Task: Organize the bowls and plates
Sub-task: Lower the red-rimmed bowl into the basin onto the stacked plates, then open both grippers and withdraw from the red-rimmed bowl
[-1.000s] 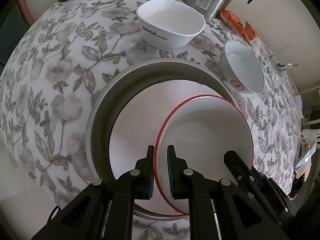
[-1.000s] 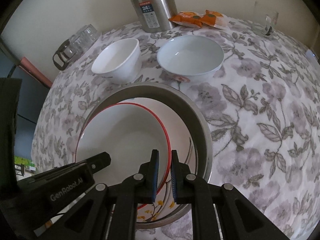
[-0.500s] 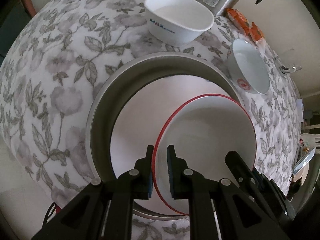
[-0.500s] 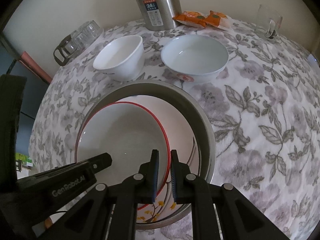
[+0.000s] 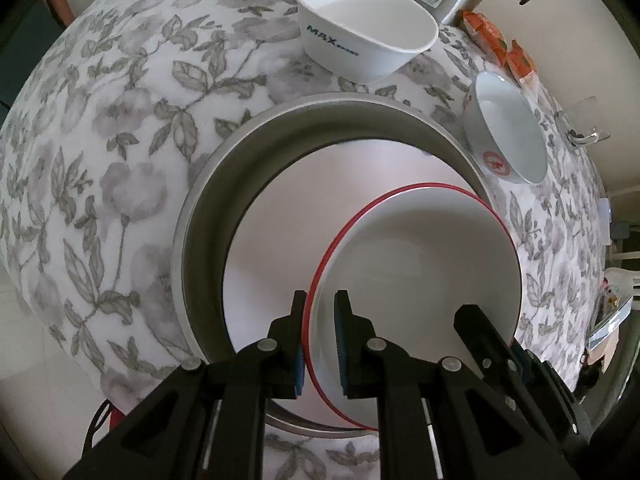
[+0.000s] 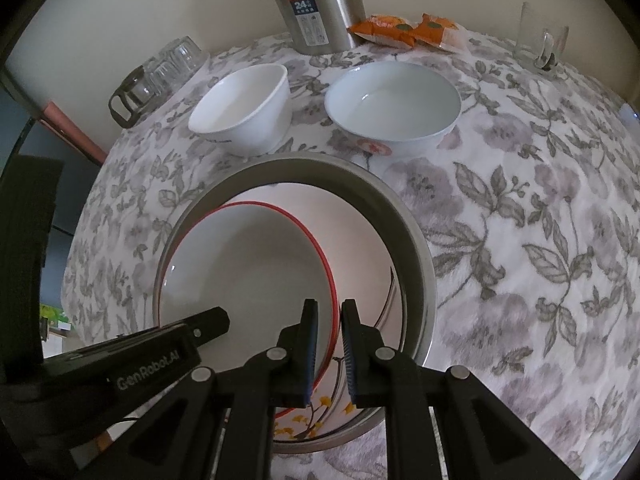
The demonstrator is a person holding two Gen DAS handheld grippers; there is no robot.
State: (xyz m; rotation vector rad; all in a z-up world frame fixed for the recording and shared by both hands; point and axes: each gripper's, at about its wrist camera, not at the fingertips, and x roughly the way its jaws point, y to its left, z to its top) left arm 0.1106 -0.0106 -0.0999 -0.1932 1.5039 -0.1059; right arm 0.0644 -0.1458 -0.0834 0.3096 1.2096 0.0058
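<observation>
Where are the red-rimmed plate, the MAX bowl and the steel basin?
red-rimmed plate [image 5: 420,264]: left wrist view, on its white inner face.
MAX bowl [image 5: 340,46]: left wrist view, on its outer wall beside the lettering.
steel basin [image 6: 416,264]: right wrist view, on its grey inner wall.

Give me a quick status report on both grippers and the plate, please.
Left gripper and right gripper both clamped on red-rimmed plate. Plate over flowered plate in metal basin. Nothing blocking.

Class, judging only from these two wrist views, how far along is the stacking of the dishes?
Done: a flowered plate lies in the metal basin. In hand: left gripper and right gripper both clamp the red-rimmed plate over it. Left: white bowl and wider bowl on the table.
</observation>
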